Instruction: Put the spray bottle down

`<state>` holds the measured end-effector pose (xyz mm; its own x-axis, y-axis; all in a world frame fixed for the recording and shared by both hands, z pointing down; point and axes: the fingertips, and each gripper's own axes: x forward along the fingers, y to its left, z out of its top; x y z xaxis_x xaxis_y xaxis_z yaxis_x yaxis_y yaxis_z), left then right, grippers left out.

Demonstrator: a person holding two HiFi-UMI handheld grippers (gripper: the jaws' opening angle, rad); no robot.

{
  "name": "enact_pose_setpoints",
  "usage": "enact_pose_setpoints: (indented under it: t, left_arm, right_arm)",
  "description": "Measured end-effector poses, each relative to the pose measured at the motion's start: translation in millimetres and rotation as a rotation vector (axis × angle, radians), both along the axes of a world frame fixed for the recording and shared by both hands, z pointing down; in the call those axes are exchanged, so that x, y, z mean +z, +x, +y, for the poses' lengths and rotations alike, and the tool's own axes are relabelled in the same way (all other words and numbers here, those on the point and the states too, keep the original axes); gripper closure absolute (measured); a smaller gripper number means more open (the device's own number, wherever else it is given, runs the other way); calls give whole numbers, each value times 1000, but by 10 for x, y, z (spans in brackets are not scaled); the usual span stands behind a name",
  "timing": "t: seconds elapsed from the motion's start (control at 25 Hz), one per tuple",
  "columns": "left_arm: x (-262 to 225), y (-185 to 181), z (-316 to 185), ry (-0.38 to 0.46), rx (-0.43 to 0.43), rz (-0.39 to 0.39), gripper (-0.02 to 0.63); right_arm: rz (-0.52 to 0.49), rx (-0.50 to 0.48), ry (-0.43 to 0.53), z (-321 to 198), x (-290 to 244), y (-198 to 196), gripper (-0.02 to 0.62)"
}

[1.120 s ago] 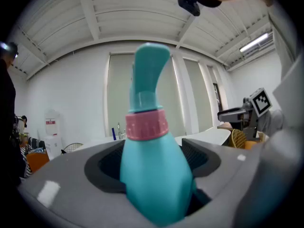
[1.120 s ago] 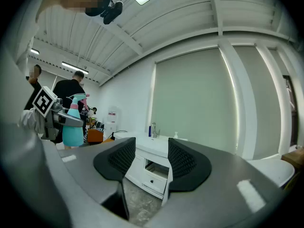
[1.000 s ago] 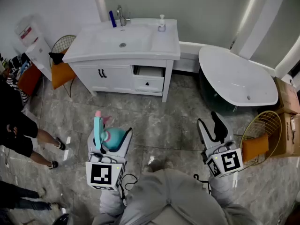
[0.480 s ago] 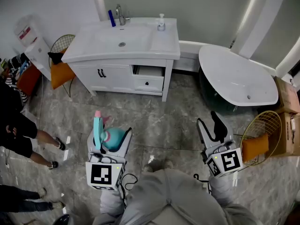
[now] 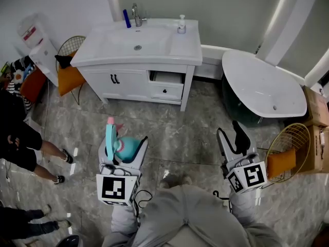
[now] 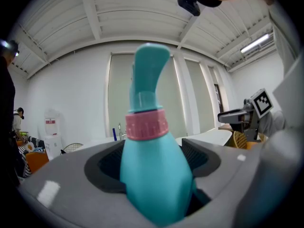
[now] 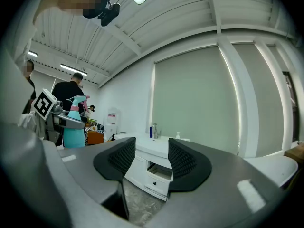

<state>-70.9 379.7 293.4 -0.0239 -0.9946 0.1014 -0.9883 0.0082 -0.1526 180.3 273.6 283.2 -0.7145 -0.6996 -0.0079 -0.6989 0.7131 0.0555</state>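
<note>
A teal spray bottle (image 5: 123, 149) with a pink collar and teal trigger head is held upright in my left gripper (image 5: 123, 151), which is shut on its body. In the left gripper view the spray bottle (image 6: 152, 175) fills the gap between the jaws. My right gripper (image 5: 233, 138) stands open at the right, empty, its black pads (image 7: 183, 160) apart with the vanity seen between them. In the right gripper view the spray bottle (image 7: 74, 129) shows at far left. Both grippers hang above the grey marble floor, well short of the white vanity (image 5: 139, 48).
The vanity has a sink, a tap, a blue item (image 5: 126, 18) and a soap dispenser (image 5: 182, 24); one drawer (image 5: 167, 78) is open. A white bathtub (image 5: 262, 86) is at right, wire baskets (image 5: 287, 148) and boxes beyond. People stand at left (image 5: 20, 143).
The view has shifted slightly; the vanity and tub sit a little lower and to the right in frame. The left gripper with the bottle moved slightly right. The right gripper is unchanged.
</note>
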Motion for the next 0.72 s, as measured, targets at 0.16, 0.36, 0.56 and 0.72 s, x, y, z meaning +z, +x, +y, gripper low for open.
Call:
enact_pose_setpoints:
  t: [0.16, 0.36, 0.56, 0.72]
  left_arm:
    - [-16, -106, 23, 11, 19, -12, 196]
    - [20, -262, 57, 8, 42, -6, 196]
    - [35, -380, 27, 4, 65, -14, 196]
    - [50, -395, -61, -4, 81, -18, 196]
  right_arm:
    - [-5, 13, -2, 61, -5, -100, 380]
    - [-10, 45, -4, 136, 7, -220, 380]
    - [-22, 70, -10, 165, 32, -311, 380]
    - [-21, 81, -15, 105, 45, -338, 381]
